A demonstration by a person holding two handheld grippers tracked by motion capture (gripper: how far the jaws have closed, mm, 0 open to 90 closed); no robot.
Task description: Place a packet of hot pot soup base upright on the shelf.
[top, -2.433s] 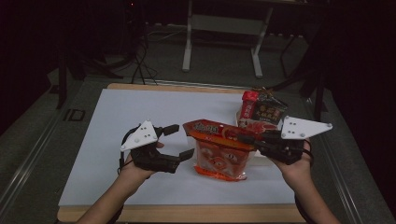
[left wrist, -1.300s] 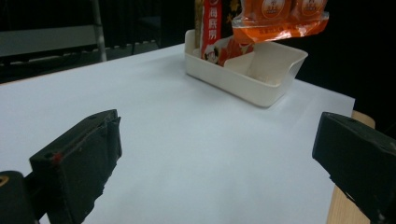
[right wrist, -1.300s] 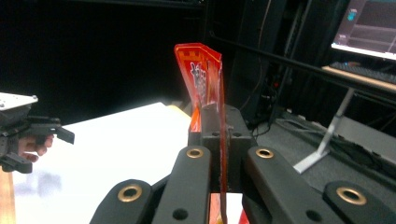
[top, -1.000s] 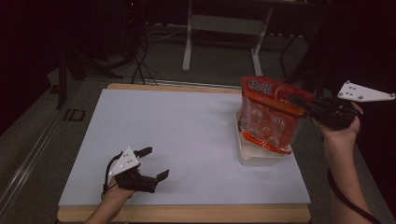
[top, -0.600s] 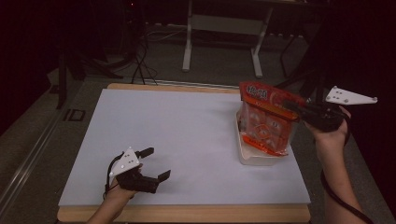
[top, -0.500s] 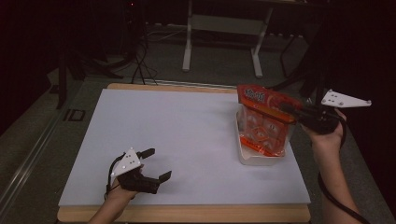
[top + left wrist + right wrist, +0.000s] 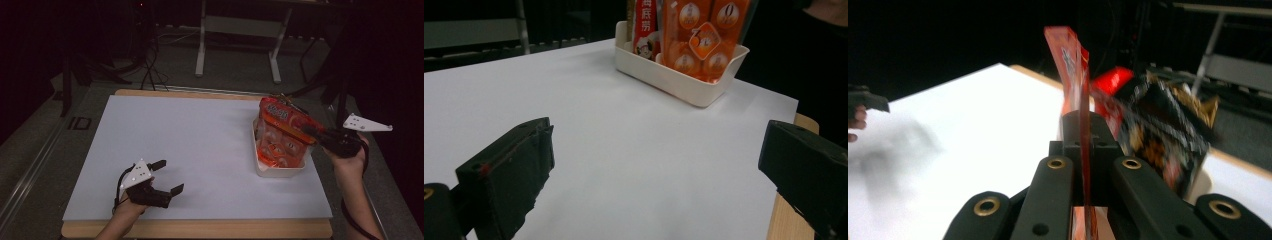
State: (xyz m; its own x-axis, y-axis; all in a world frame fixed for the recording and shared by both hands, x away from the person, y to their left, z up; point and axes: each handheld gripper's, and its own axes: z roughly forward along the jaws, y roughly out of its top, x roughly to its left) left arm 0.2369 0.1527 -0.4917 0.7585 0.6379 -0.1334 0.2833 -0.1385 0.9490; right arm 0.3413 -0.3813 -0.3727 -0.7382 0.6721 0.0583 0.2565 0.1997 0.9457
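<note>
An orange snack bag (image 7: 280, 135) printed with round pieces stands upright in a white bin (image 7: 278, 170) at the right of the table. My right gripper (image 7: 311, 133) is shut on the bag's top edge, and in the right gripper view the thin orange seal (image 7: 1074, 80) is pinched between the jaws. My left gripper (image 7: 169, 177) rests near the table's front left, open with nothing between its wide-set jaws. The left gripper view looks across the table at the bin (image 7: 684, 85) with the orange bag (image 7: 702, 35) in it.
More packets stand in the bin behind the bag: a red one (image 7: 645, 25) and a dark patterned one (image 7: 1168, 135). The white table top (image 7: 190, 145) has a wooden front edge (image 7: 200, 229). A metal stand (image 7: 235, 45) is on the floor beyond the table.
My right gripper has come down with the orange bag, and the bag now sits lower in the white bin. The left gripper has stayed where it was.
</note>
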